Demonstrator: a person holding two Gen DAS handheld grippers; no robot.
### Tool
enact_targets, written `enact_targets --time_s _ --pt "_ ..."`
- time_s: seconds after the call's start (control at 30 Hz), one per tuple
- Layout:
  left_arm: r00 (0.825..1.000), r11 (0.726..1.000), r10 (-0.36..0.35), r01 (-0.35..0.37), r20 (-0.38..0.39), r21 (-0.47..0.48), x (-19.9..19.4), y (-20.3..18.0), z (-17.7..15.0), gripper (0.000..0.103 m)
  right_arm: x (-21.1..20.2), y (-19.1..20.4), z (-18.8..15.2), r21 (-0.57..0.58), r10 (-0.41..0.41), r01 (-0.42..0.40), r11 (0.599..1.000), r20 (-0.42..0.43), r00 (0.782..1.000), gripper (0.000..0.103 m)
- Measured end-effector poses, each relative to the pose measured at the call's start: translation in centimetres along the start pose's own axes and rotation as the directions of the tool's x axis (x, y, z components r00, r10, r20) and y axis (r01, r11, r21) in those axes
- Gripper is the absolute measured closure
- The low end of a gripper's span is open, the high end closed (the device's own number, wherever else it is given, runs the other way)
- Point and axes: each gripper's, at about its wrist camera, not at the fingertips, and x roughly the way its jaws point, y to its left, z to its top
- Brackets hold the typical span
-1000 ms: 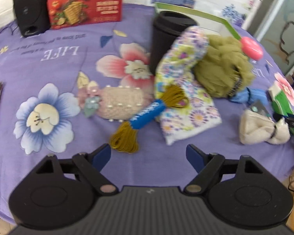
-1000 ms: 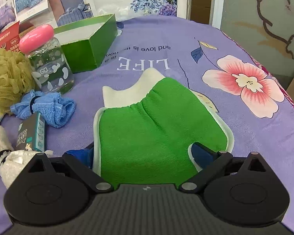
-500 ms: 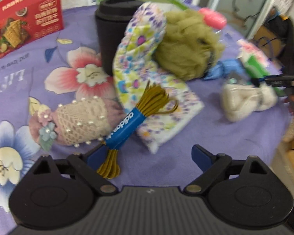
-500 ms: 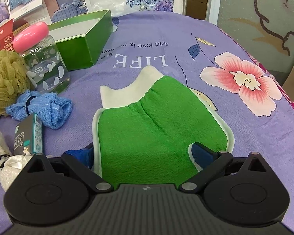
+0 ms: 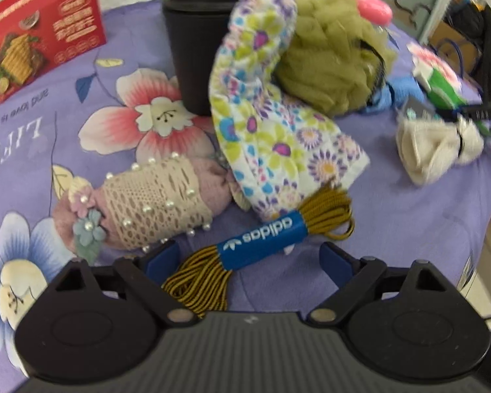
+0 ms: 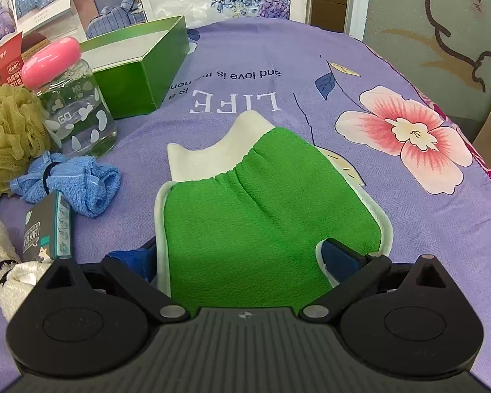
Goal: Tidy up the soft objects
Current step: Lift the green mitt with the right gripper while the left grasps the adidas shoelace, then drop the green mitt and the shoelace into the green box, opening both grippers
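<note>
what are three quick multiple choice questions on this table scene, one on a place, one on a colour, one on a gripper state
1. Where does the shoelace bundle lie?
A. between the open fingers of the left gripper
B. inside the green box
C. on top of the black cup

2. What colour is the lid of the glass jar?
A. blue
B. pink
C. black

3. How is the right gripper?
A. shut on the blue towel
B. open, with the green bath mitt between its fingers
C. shut on nothing

Answers:
1 A, the band sits between the blue pads.
2 B, the domed lid is pink.
3 B, the pads stand wide apart at the mitt's sides.
</note>
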Motion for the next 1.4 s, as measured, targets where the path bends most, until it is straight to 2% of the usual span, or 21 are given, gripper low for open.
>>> enact_targets --time_s 0.03,0.13,0.17,0.2,0.23,0.27,0.33,0.37,0.43,0.53,0.63,0.73,0.9,1.03,1.17,1.3,1.37,1.4 --pt "1.0 1.0 0.002 -0.002 -0.006 0.031 0.0 -0.2 -0.1 0.012 0.0 0.1 0.0 0.001 0.0 0.0 1.0 0.001 1.0 0.014" --pt "1.0 0.997 0.019 -0.018 -0.017 0.07 -0.1 -0.6 0.0 0.027 0.1 0.2 0.1 -0.004 -0.009 0.009 1.0 -0.005 1.0 0.016" --pt "1.0 0.998 0.018 -0.017 -0.013 0.067 -0.3 -0.6 0.0 0.046 -0.1 0.3 0.1 -0.002 -0.016 0.016 1.0 -0.006 1.0 0.021" --pt "1.0 0.998 0.014 -0.014 -0.006 0.058 -0.5 -0.3 0.2 0.072 -0.3 0.3 0.1 -0.001 -0.02 0.02 1.0 -0.003 1.0 0.024" --pt "1.0 0.999 -0.002 0.003 -0.007 0.037 -0.9 -0.1 0.2 0.08 -0.6 0.2 0.0 0.002 -0.016 0.016 1.0 0.005 1.0 0.037" --pt "1.0 1.0 -0.017 0.017 -0.005 0.012 -1.4 0.1 0.2 0.086 -1.0 0.1 -0.2 0.001 -0.013 0.013 1.0 0.017 1.0 0.057" --pt "1.0 1.0 -0.009 0.009 0.014 -0.022 -2.3 0.1 -0.1 0.087 -1.9 -0.3 -0.4 0.006 0.004 -0.004 1.0 0.034 0.999 0.075" --pt "1.0 0.999 0.001 0.0 0.025 -0.032 -2.8 -0.2 -0.2 0.087 -2.3 -0.4 -0.5 0.001 0.004 -0.004 1.0 0.041 0.999 0.08" --pt "0.998 0.997 -0.02 0.024 0.056 -0.07 -4.3 -0.4 -0.2 0.087 -2.9 0.0 -0.7 -0.03 0.006 -0.004 1.0 0.047 0.999 0.083" --pt "0.99 0.994 -0.052 0.063 0.129 -0.085 -7.1 -1.3 0.2 0.087 -4.0 0.3 -0.9 -0.043 0.035 -0.032 0.999 0.065 0.997 0.084" --pt "0.979 0.992 -0.072 0.09 0.191 -0.083 -9.5 -2.2 1.3 0.087 -6.0 0.7 -0.7 -0.059 0.05 -0.043 0.997 0.125 0.991 0.085" --pt "0.971 0.993 -0.066 0.086 0.228 -0.08 -10.8 -2.8 3.3 0.087 -8.0 1.1 0.4 -0.079 0.055 -0.039 0.996 0.197 0.979 0.085" --pt "0.955 0.993 -0.062 0.087 0.29 -0.073 -11.8 -2.7 9.1 0.087 -9.6 2.3 6.2 -0.169 0.113 -0.06 0.984 0.323 0.94 0.084" --pt "0.947 0.998 -0.035 0.047 0.32 -0.03 -10.1 -2.3 16.0 0.087 -7.6 4.1 13.2 -0.239 0.198 -0.114 0.964 0.364 0.91 0.084" --pt "0.954 0.999 -0.021 0.027 0.299 -0.017 -6.4 -1.9 22.6 0.087 -3.0 6.5 19.2 -0.264 0.275 -0.194 0.945 0.317 0.908 0.084" --pt "0.971 1.0 0.011 -0.01 0.239 -0.005 -1.1 -1.4 27.3 0.087 2.2 9.4 22.2 -0.277 0.327 -0.255 0.926 0.252 0.911 0.083" --pt "0.98 0.999 0.034 -0.032 0.198 -0.015 1.5 -0.4 28.9 0.086 4.6 10.4 22.8 -0.282 0.364 -0.301 0.911 0.203 0.909 0.076" --pt "0.982 0.999 0.046 -0.045 0.184 -0.011 2.6 0.0 29.5 0.081 5.8 11.0 23.1 -0.278 0.381 -0.327 0.903 0.171 0.909 0.075"
